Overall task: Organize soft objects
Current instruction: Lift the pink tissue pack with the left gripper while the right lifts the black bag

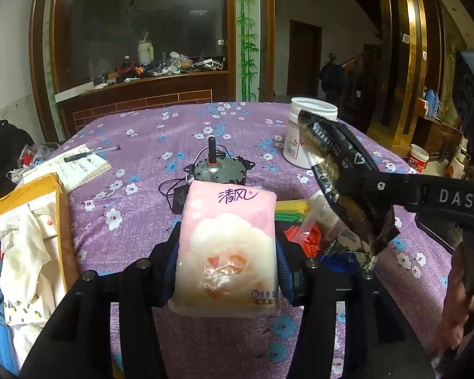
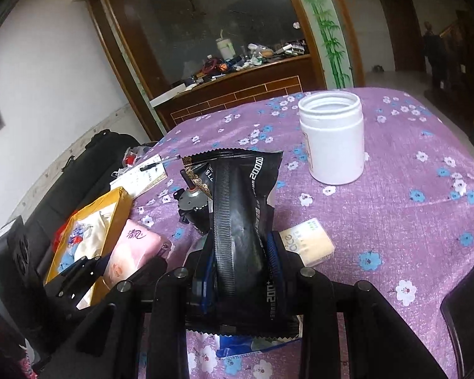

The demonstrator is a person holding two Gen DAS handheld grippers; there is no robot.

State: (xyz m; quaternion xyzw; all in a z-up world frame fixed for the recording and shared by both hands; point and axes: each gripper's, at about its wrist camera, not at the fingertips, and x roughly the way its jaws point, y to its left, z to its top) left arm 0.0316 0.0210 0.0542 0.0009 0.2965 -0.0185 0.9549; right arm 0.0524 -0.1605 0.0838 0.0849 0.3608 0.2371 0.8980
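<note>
We grip pink tissue pack (image 1: 227, 249) in left claw (image 1: 227, 271), jaws pressed on both its sides, pack raised above purple floral worktop (image 1: 142, 208). Right claw (image 2: 240, 268) clamps black foil pouch (image 2: 243, 214), also lifted. Small motor (image 1: 216, 167) sits just beyond left claw; white jar (image 2: 331, 139) stands ahead-right of right claw. Yellow box (image 2: 88, 233) of soft things lies left of both.

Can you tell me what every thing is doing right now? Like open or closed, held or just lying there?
Left hand-held gripper: shut on the pink tissue pack.
Pink tissue pack: held above the table.
Right hand-held gripper: shut on the black snack packet.
Black snack packet: held up, sealed.
White jar: upright, lid off.
Cardboard box: open, soft things inside.
Pen: lying on the notepad.
</note>
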